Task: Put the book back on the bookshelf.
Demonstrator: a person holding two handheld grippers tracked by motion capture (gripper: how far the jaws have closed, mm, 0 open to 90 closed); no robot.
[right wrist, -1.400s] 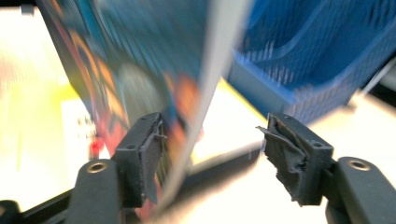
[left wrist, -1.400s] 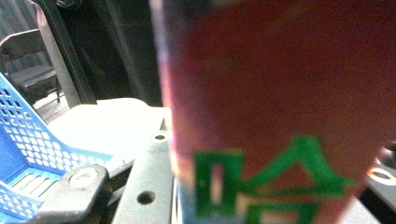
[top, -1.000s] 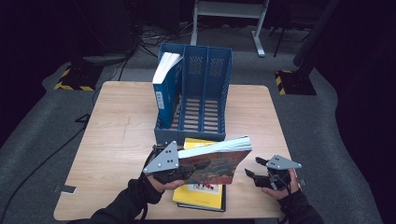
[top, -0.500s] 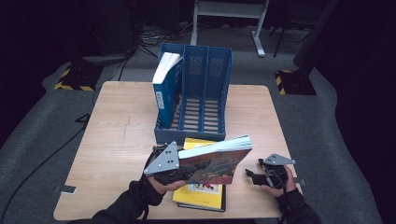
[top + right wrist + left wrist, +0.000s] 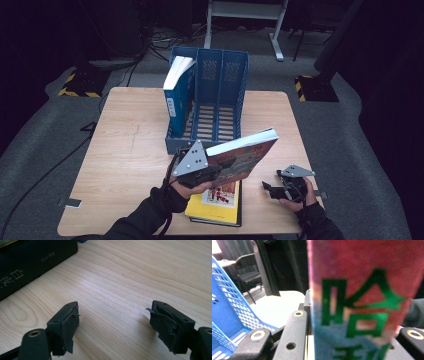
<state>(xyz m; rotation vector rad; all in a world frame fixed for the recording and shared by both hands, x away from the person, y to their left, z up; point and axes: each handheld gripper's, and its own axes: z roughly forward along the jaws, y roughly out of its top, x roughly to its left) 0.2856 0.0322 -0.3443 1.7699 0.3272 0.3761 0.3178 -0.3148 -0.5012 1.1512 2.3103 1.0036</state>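
In the high view the left gripper (image 5: 212, 172) clamps a red-covered book (image 5: 242, 157) by its spine end, holding it tilted above the yellow book (image 5: 215, 204) that lies on the wooden table (image 5: 130, 150), just in front of the blue file rack (image 5: 210, 100). The right gripper (image 5: 272, 190) rests low at the table's right side, well apart from the book. In the left gripper view the book (image 5: 364, 297) fills the space between the jaws, blurred, apparently pressed on both sides. In the right gripper view the right gripper (image 5: 113, 322) has its jaws spread wide, having just been opening, with bare table (image 5: 130, 282) between them and a dark book (image 5: 32, 262) off to the upper left.
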